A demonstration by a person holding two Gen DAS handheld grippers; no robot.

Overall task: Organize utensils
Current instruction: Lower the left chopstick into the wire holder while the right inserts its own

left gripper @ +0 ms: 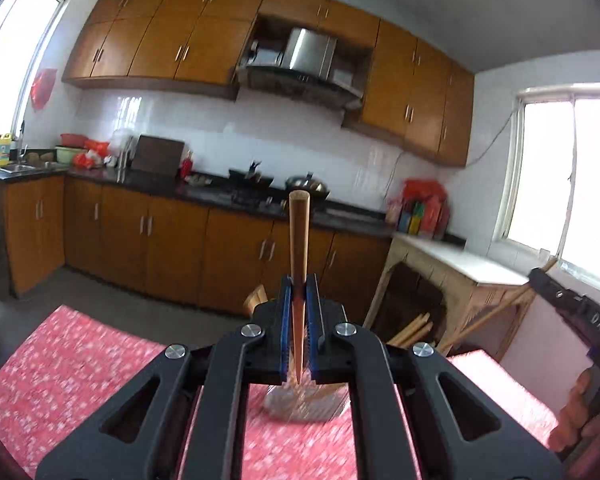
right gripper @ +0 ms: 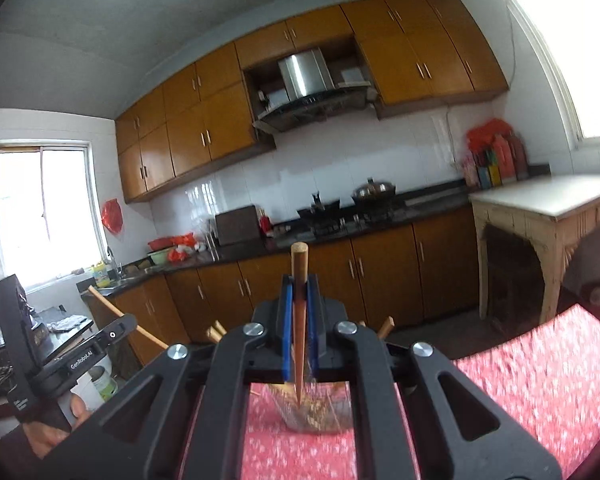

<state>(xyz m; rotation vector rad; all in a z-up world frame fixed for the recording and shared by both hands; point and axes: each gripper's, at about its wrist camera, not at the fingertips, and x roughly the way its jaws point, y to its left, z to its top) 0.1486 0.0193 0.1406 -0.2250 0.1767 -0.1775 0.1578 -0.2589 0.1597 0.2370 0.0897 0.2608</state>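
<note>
My left gripper is shut on a wooden chopstick that stands upright between its blue pads, its pointed tip above a metal mesh holder on the red patterned tablecloth. My right gripper is shut on another wooden chopstick, its tip just over the same mesh holder, which holds several chopsticks. The right gripper's body also shows at the right edge of the left wrist view. The left gripper's body shows at the left of the right wrist view.
Brown kitchen cabinets and a dark counter with a stove and pans run along the far wall. A pale wooden side table stands at the right. More chopstick ends stick up beyond the grippers.
</note>
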